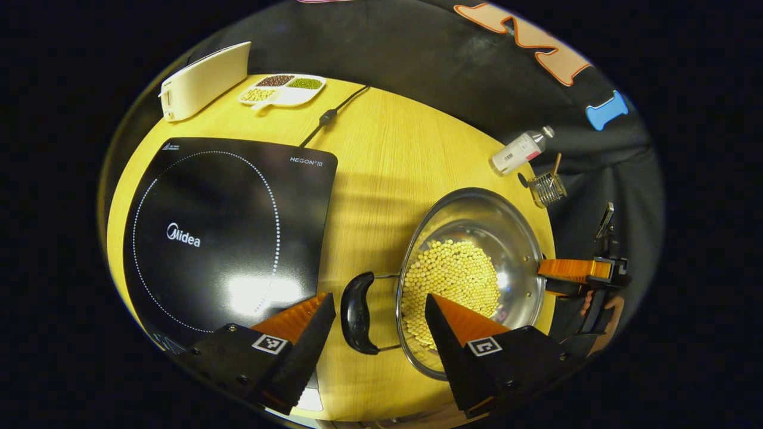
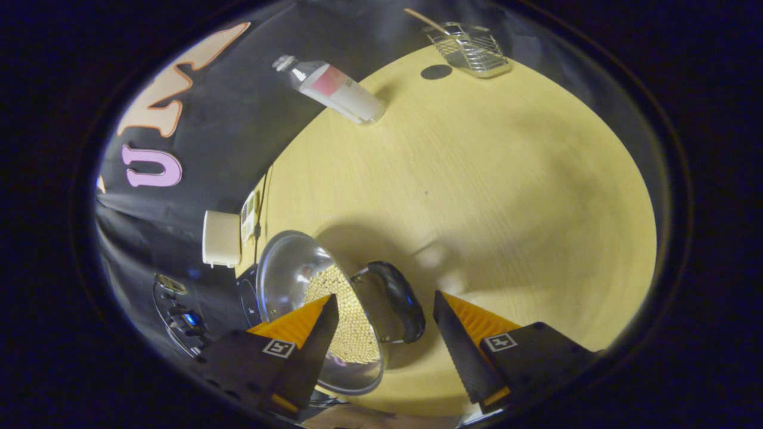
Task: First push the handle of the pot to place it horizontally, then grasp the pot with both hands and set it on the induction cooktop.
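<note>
- Pot (image 1: 471,280): steel, filled with pale beans (image 1: 453,280), standing on the yellow tabletop (image 1: 381,179) just to the right of the induction cooktop (image 1: 226,232), not on it.
- Left gripper (image 1: 381,325): jaws wide apart, straddling the pot's near black handle (image 1: 357,313) without pressing it; one finger sits over the cooktop corner, the other over the pot rim.
- Right gripper (image 2: 386,325): jaws wide, set either side of the opposite black handle (image 2: 399,301); contact cannot be confirmed.
- In the left gripper view, the right gripper meets the pot's far side, a hand (image 1: 608,316) behind it.
- Far edge: white appliance (image 1: 202,80), divided tray (image 1: 283,89), bottle (image 1: 521,150), wire basket (image 1: 547,187).
</note>
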